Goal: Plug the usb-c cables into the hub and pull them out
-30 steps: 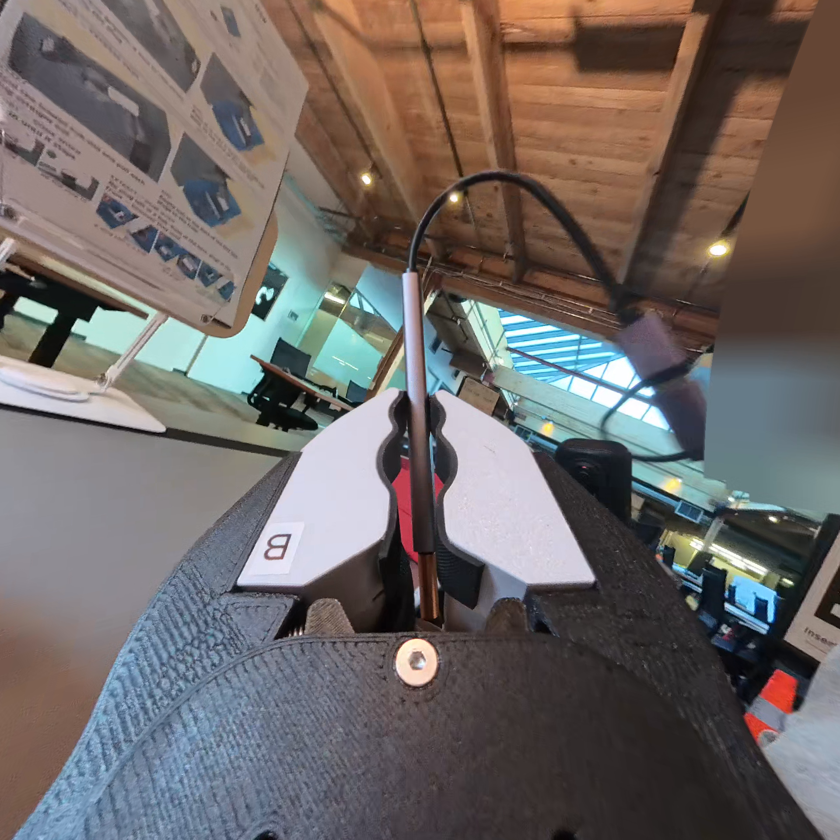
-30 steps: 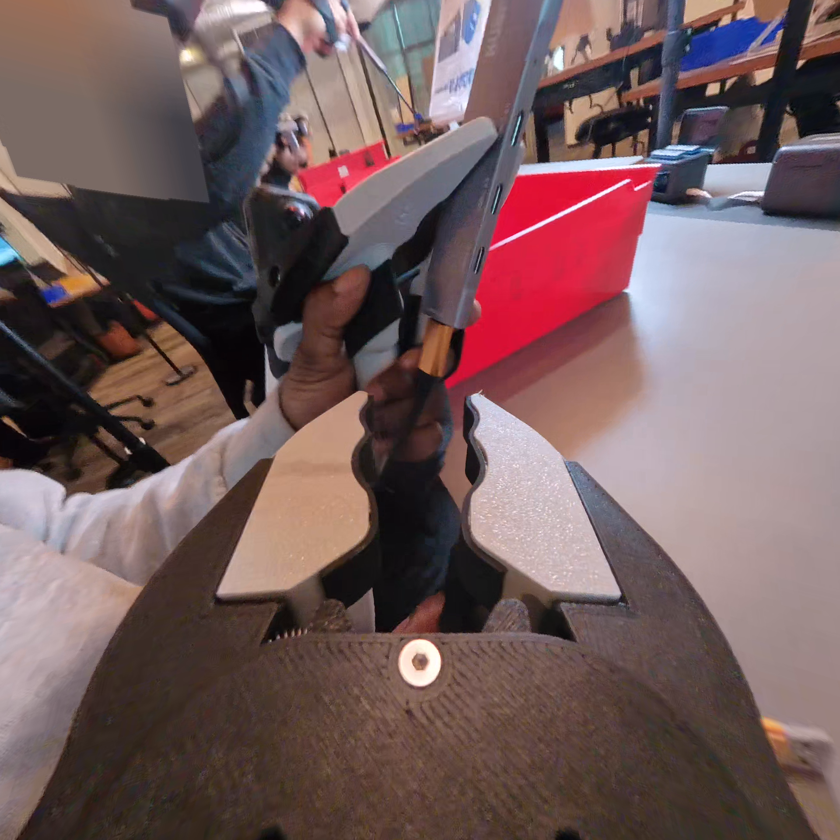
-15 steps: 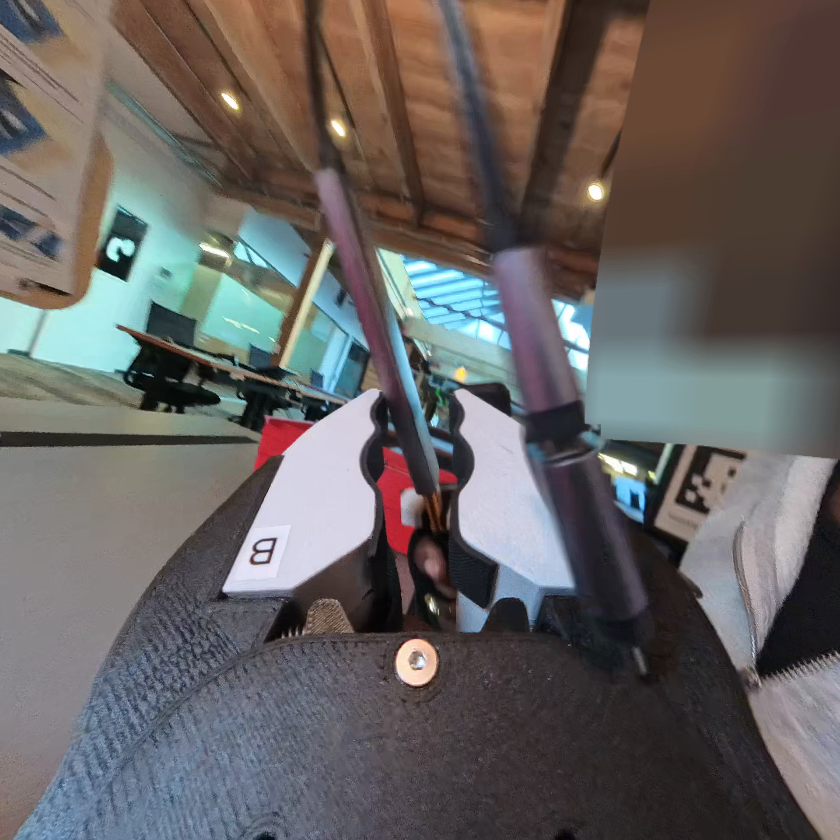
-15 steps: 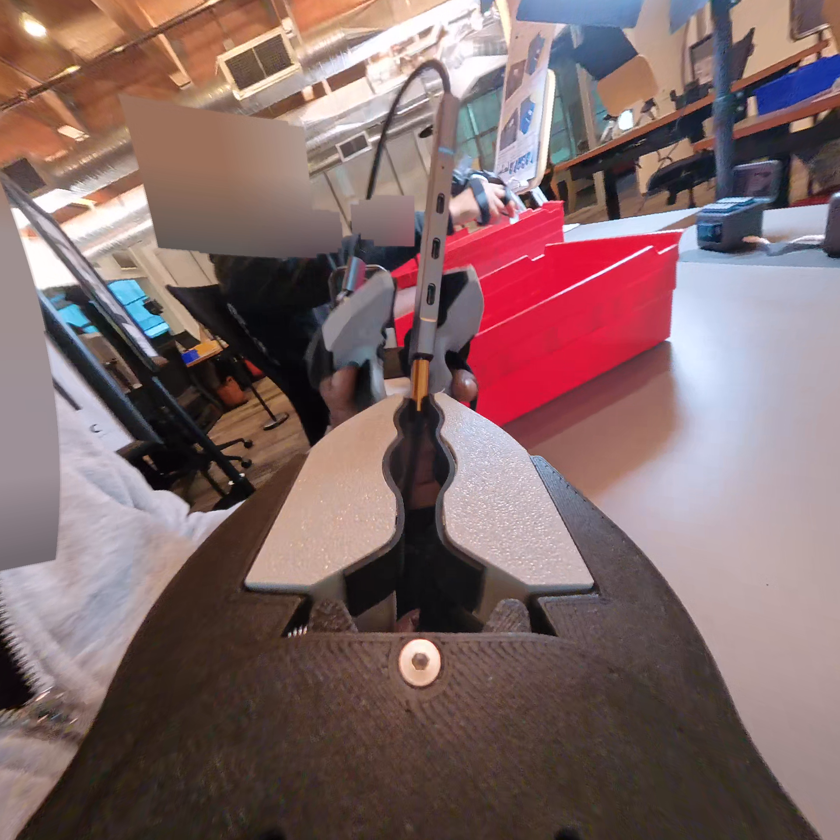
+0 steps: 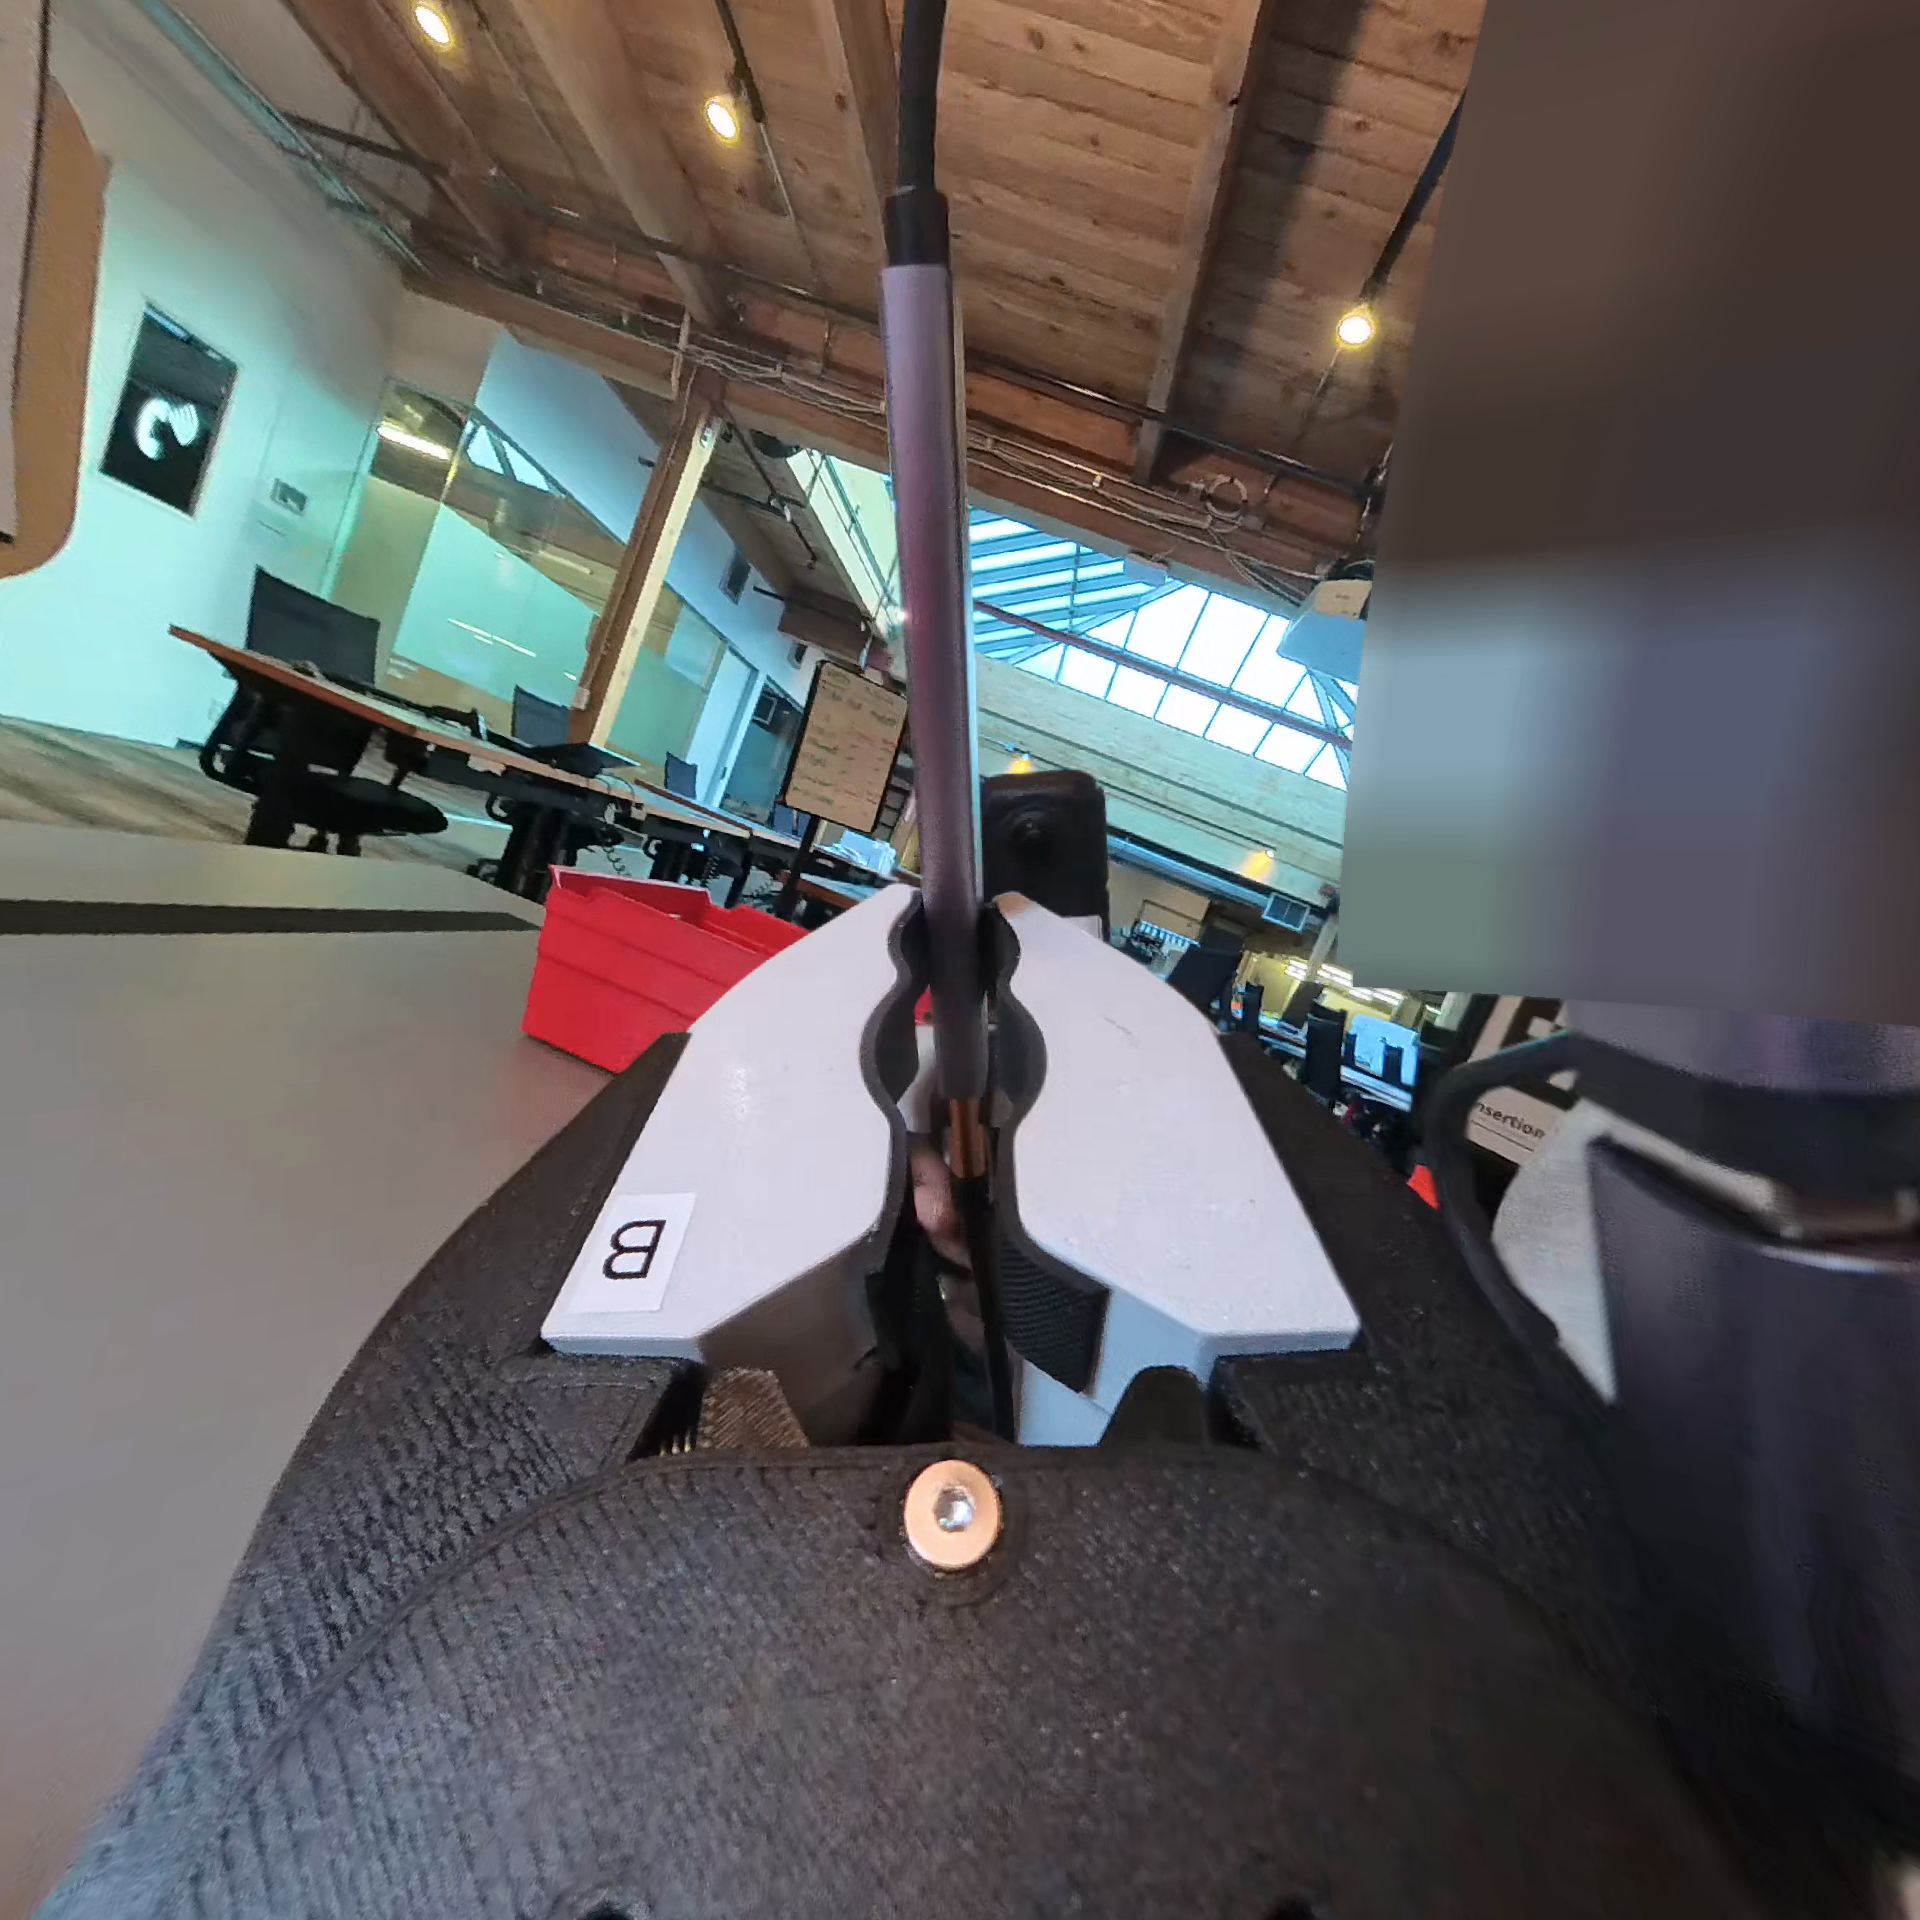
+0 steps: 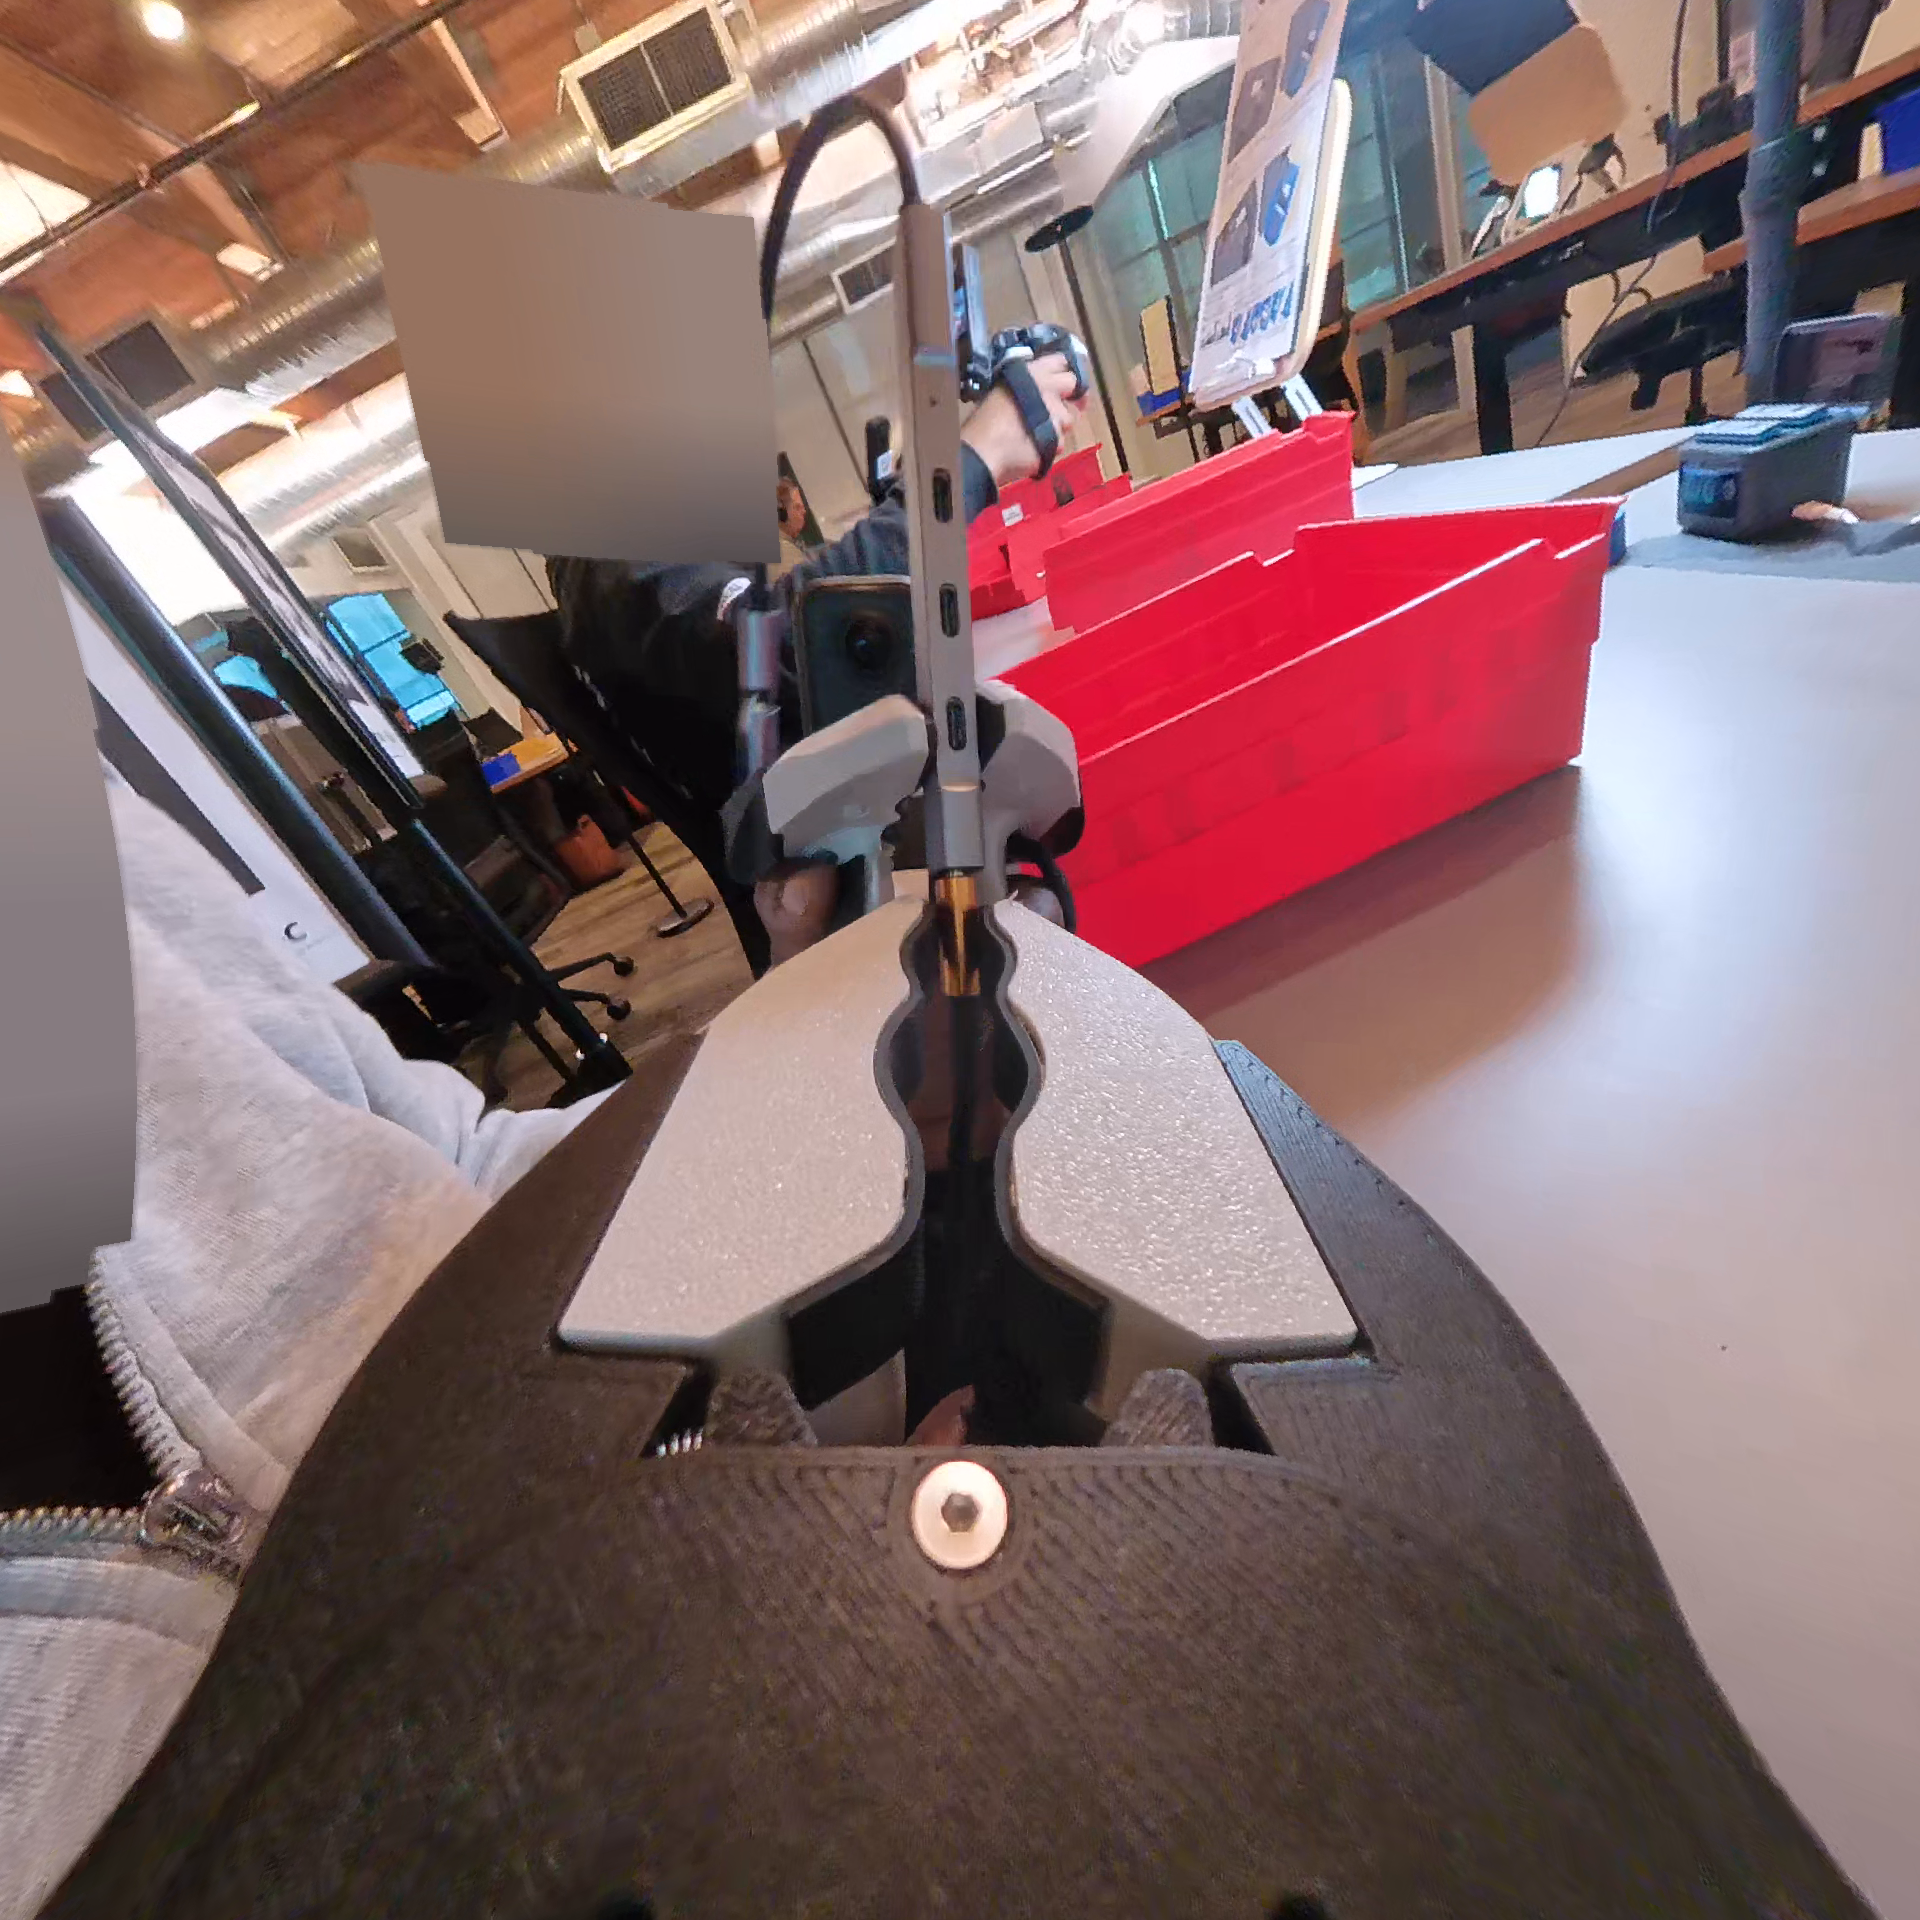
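My left gripper (image 5: 951, 935) pinches the slim grey metal hub (image 5: 930, 644) upright. My right gripper (image 6: 956, 925) clamps the gold-collared black usb-c plug (image 6: 956, 940) at the hub's bottom end. It looks seated, so next I'd pull straight out.

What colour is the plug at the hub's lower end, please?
Gold, or coppery: the plug sits below the grey hub; clearest in the right wrist view.

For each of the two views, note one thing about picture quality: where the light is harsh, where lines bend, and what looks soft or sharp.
Left wrist view: ceiling lamps and the skylight blow out white; the hub is sharp; the table edge bows from the wide lens. Right wrist view: the gold plug is crisp between the right gripper tips; the red bin casts a soft shadow on the table; the poles at left curve.
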`<state>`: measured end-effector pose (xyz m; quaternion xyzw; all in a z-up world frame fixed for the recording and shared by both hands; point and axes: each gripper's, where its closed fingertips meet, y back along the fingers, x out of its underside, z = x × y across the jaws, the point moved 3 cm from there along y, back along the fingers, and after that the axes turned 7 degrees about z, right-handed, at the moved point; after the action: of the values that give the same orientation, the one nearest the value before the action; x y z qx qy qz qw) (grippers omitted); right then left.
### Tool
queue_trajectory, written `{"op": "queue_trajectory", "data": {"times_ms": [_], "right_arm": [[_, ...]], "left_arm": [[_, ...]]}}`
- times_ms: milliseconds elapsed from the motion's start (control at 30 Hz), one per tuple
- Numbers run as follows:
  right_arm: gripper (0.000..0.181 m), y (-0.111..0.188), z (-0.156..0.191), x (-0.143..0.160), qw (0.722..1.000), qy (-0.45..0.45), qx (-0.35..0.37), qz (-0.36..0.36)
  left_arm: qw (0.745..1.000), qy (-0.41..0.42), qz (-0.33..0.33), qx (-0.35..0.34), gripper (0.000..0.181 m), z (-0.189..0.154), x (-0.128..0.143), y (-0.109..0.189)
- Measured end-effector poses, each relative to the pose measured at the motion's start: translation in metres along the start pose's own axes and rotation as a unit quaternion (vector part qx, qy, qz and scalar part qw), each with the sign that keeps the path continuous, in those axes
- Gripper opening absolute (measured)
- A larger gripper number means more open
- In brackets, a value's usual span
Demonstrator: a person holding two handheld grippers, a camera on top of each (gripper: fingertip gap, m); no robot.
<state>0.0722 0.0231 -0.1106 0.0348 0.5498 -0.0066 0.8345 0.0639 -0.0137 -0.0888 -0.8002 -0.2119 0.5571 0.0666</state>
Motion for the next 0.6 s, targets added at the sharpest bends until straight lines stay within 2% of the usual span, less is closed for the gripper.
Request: {"op": "queue_trajectory", "data": {"times_ms": [233, 467, 600], "right_arm": [[0.007, 0.0, 0.01, 0.001, 0.998, 0.056, 0.006, -0.018], [0.007, 0.02, 0.012, 0.013, 0.989, 0.138, 0.053, 0.002], [0.007, 0.025, 0.012, 0.018, 0.973, 0.204, 0.104, 0.011]], "left_arm": [[1.0, -0.014, -0.015, 0.023, 0.008, -0.01, -0.004, 0.004], [0.997, -0.07, 0.041, 0.014, 0.009, -0.018, 0.011, -0.007], [0.995, -0.085, 0.056, 0.001, 0.009, -0.018, 0.015, -0.01]]}}
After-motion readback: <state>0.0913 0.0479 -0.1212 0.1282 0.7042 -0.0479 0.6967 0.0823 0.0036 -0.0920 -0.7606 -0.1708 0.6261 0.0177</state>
